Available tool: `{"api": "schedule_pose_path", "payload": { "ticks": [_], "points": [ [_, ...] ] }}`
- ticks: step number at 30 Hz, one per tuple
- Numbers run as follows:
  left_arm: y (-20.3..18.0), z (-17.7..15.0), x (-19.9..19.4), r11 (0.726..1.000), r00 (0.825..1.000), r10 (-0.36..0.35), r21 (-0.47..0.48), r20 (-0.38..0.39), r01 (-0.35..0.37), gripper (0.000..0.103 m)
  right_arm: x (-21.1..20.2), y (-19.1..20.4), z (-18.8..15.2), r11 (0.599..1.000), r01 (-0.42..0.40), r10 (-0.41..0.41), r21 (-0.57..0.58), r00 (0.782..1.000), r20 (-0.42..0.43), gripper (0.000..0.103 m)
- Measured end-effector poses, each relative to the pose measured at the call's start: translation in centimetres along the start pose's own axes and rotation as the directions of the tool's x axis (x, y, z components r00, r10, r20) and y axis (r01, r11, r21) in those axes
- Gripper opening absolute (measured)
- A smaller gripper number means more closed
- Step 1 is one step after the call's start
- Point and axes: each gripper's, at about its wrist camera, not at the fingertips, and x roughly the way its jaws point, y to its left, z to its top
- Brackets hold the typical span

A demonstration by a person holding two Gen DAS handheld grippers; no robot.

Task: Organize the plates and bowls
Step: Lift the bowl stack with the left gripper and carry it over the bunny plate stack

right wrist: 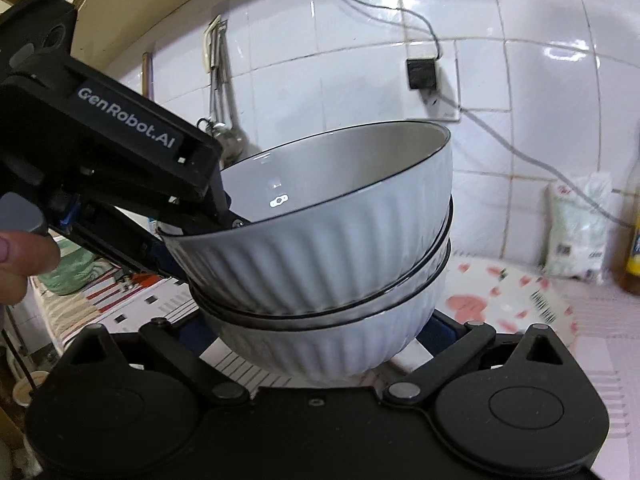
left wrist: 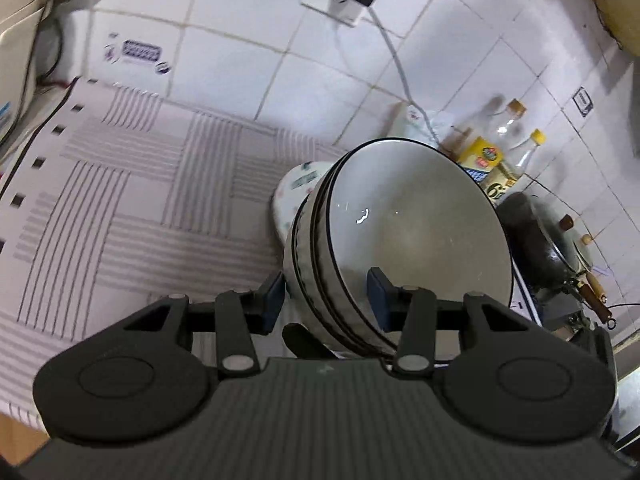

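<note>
A stack of ribbed white bowls with black rims (left wrist: 400,232) is held up off the counter; it also shows in the right wrist view (right wrist: 320,248). My left gripper (left wrist: 326,298) is shut on the near rim of the stack, one pad inside and one outside; it shows from the side in the right wrist view (right wrist: 224,220). My right gripper (right wrist: 316,344) sits around the lowest bowl's base, its fingertips hidden by the bowl. A plate with pink hearts (right wrist: 516,300) lies on the counter behind the bowls; it also shows in the left wrist view (left wrist: 298,188).
A striped cloth (left wrist: 132,200) covers the counter. Bottles (left wrist: 500,152) and a dark wok (left wrist: 548,240) stand at the right by the tiled wall. A wall socket with a cable (right wrist: 424,76), a white bag (right wrist: 576,228) and hanging utensils (right wrist: 224,120) are behind.
</note>
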Motion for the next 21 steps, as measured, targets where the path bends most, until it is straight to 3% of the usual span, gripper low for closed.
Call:
{"api": "schedule_pose_path", "payload": {
  "ticks": [9, 17, 21],
  "points": [
    [-2.2, 1.6, 3.9, 0.999, 0.999, -0.038, 0.000, -0.004, 0.038, 0.043, 0.1, -4.1, 1.6, 0.998, 0.047, -0.048, -0.046, 0.999, -0.015, 0.102],
    [-2.5, 3.0, 8.9, 0.997, 0.998, -0.062, 0.038, -0.021, 0.063, 0.044, 2.3, -7.1, 0.9, 0.991, 0.123, -0.125, -0.049, 0.992, -0.036, 0.102],
    [-2.6, 3.7, 10.9, 0.998, 0.999, -0.036, 0.047, -0.039, 0.038, 0.044, 3.8, -9.0, 0.7, 0.992, 0.126, -0.127, -0.027, 0.990, -0.062, 0.102]
  ]
}}
